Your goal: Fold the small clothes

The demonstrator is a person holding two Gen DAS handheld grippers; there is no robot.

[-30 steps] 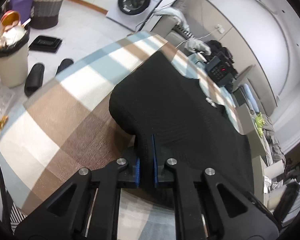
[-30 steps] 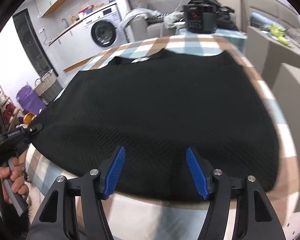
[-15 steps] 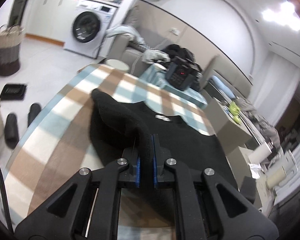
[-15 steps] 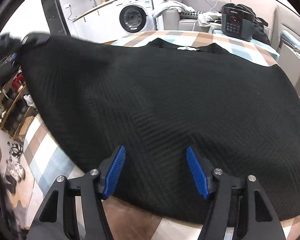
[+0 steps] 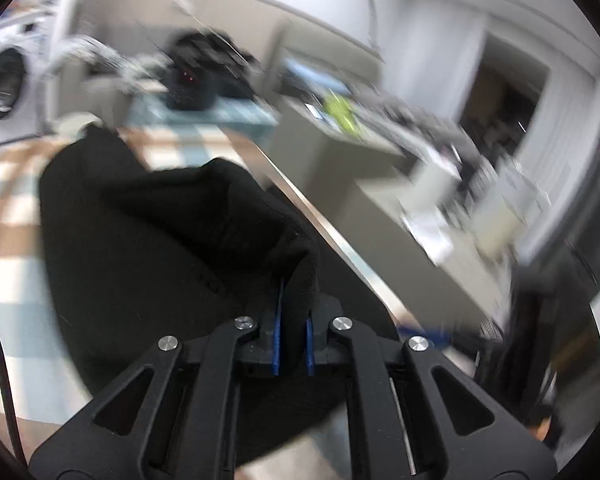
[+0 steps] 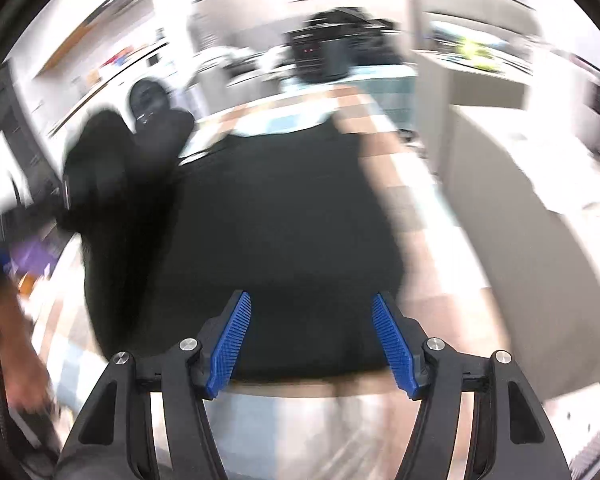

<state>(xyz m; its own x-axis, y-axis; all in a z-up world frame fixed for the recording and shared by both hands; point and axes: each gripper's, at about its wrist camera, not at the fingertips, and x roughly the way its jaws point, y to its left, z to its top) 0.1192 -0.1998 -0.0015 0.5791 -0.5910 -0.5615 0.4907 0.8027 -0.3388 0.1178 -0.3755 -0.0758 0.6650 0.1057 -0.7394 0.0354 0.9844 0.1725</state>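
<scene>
Garment (image 6: 284, 216): black knit, spread on my checked table (image 6: 384, 152), one edge lifted. Left claw (image 5: 292, 332) clamped on that raised fold; right claw (image 6: 312, 340) apart above the near hem, holding nothing.

The left gripper (image 5: 293, 320) is clamped tight — its blue pads (image 5: 277, 334) are pressed close together with a fold of black garment (image 5: 160, 248) pinched between them, and the cloth is lifted into a ridge just ahead of the fingers. In the right wrist view the left gripper is seen only as a dark blur at the left, raised, with cloth hanging from it. The right gripper (image 6: 311, 342) is held wide apart — its ribbed blue pads (image 6: 230, 344) are spread with nothing between them, and it is poised over the near hem of the garment. Whether cloth is touched cannot be told. The person's hand (image 6: 8, 344) is seen blurred at the lower left.
</scene>
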